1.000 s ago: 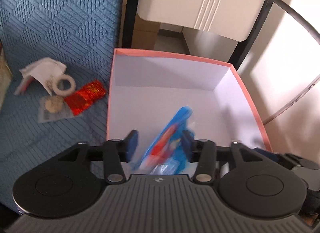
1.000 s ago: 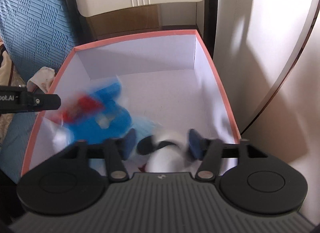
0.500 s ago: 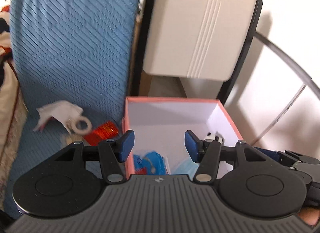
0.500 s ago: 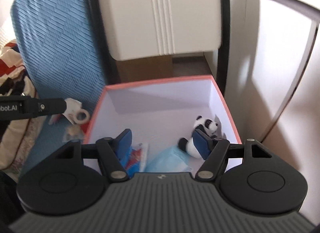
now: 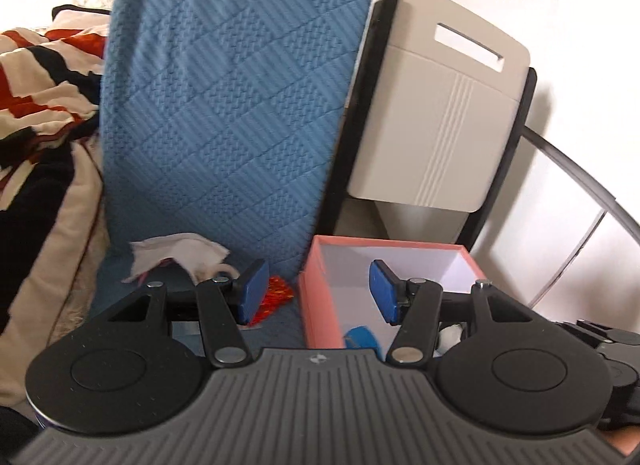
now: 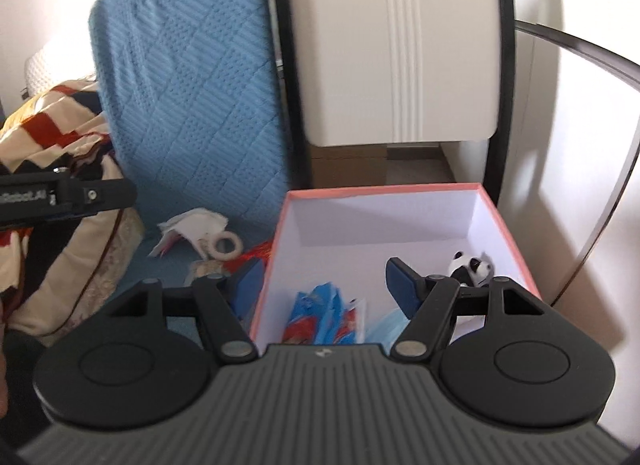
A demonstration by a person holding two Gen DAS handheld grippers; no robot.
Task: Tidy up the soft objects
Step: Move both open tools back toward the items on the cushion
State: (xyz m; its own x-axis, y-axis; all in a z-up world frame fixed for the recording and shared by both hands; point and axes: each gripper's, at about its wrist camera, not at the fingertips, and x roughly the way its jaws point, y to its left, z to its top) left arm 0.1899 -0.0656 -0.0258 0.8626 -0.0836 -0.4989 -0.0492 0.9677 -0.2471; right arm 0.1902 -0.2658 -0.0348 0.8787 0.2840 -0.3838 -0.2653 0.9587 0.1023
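Both tongs (image 6: 323, 283) lifted; blue packet (image 6: 320, 315) lies lengthwise.

A home interior is indicated by a blue quilted cushion (image 5: 224, 97), a patterned blanket (image 5: 44, 77), a beige folding chair (image 6: 396, 61) against white walls, and a toy panda (image 6: 470, 267) in a pink-rimmed box (image 6: 384, 190).

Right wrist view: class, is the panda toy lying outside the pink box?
No. The panda toy lies inside the pink box, near its right wall.
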